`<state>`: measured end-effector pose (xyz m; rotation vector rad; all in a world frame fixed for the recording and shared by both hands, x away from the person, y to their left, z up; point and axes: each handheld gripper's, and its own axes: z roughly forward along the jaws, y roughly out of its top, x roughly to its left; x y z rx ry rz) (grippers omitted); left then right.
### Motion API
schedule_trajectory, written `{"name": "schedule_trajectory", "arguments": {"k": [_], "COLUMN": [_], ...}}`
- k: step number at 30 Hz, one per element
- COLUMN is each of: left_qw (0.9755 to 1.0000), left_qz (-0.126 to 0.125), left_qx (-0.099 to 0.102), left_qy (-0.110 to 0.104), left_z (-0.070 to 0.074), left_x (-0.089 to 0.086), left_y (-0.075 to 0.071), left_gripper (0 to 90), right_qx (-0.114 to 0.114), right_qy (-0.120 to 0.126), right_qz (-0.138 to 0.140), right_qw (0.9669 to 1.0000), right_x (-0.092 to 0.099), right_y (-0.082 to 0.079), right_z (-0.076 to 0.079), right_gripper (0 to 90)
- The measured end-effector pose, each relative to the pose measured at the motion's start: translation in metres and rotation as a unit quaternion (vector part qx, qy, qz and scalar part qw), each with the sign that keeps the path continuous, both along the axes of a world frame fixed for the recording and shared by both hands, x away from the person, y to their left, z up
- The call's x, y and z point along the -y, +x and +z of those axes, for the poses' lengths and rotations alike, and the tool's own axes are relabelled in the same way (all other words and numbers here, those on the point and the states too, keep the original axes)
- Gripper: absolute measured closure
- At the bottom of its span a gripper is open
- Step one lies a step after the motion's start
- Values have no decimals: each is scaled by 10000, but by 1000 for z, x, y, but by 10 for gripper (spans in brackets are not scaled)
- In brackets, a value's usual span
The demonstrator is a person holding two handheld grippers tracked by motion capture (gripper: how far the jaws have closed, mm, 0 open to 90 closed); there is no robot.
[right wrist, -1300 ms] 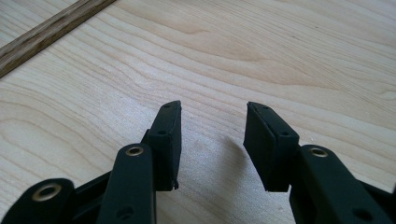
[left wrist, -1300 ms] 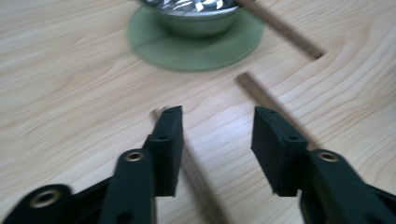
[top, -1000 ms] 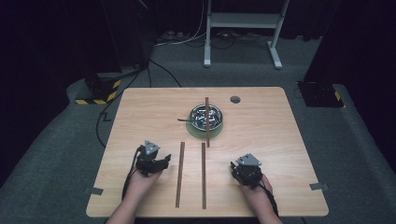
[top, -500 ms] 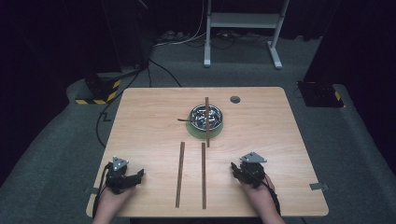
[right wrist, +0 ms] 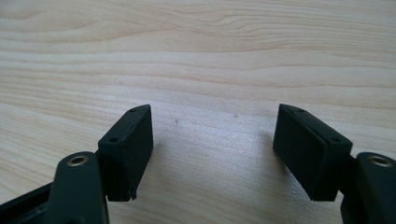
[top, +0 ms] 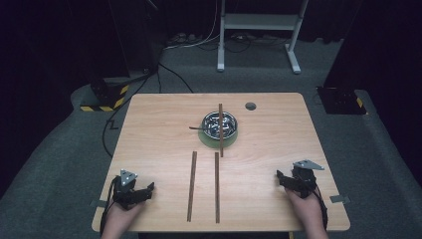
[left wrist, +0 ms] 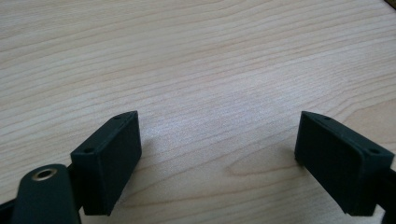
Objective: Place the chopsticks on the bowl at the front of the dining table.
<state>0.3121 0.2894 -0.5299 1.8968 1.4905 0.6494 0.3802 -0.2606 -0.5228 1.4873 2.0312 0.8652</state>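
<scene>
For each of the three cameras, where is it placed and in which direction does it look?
High view: above the person's side, looking forward and down on the table; both hands, left gripper and right gripper show near the front edge.
Left gripper view: rides on the left gripper, looking along its open jaws at bare wood.
Right gripper view: rides on the right gripper, likewise over bare wood, jaws open.
Shared: both gripper views show the same tabletop.

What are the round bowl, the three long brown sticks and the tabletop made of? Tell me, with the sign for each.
Round shiny bowl: looks like polished metal, since it glints silver.
Three long brown sticks, two lying flat and one across the bowl: probably dark wood, matte; too small to be sure.
Pale tabletop: light wood or wood-look laminate, smooth, with visible grain lines.
</scene>
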Motion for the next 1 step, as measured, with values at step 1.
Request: {"name": "schedule_trajectory", "arguments": {"k": [1], "left_qw": [10000], "left_qz": [4], "left_qx": [10], "left_qy": [-14], "left_z": [0], "left_x": [0], "left_y": [0], "left_gripper": [150], "right_qx": [31], "right_qy": [-2], "right_qz": [43], "right_qw": [10000], "right_x": [-2], "right_y": [0], "right_z": [0], "right_gripper": [278]}}
